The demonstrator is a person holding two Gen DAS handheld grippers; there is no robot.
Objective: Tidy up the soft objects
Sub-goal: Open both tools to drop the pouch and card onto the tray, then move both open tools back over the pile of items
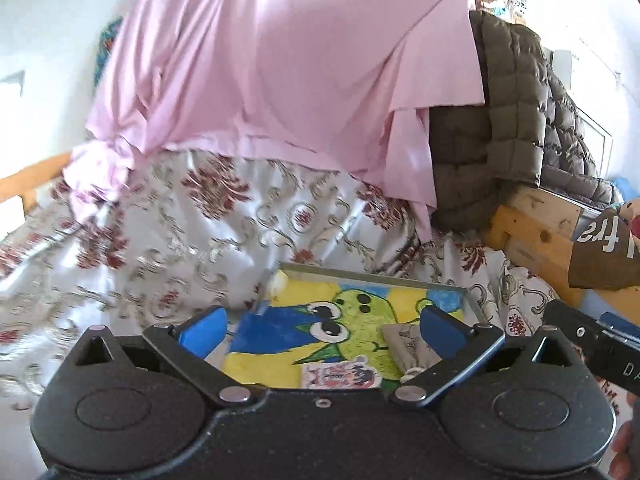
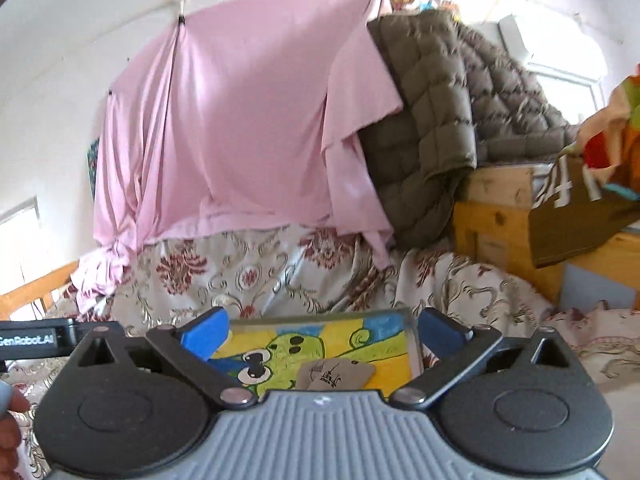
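Left gripper (image 1: 324,326): jaws wide, nothing between the blue pads. Right gripper (image 2: 323,330): the same, wide and empty. Both hang above a tray (image 1: 474,304) with a cartoon picture on its floor. A small grey pouch (image 2: 336,374) lies flat in it, beside a small printed card (image 1: 340,376). Tray sits on a flowered bedspread (image 1: 168,240). Behind: pink sheet (image 1: 280,60) hanging, brown quilted jacket (image 2: 436,104) over a wooden frame (image 2: 496,204).

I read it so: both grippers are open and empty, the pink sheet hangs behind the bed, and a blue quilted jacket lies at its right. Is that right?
Not quite. The quilted jacket is olive-brown, not blue, as the right wrist view shows. The rest holds: left gripper and right gripper open and empty, pink sheet hanging behind the bed.
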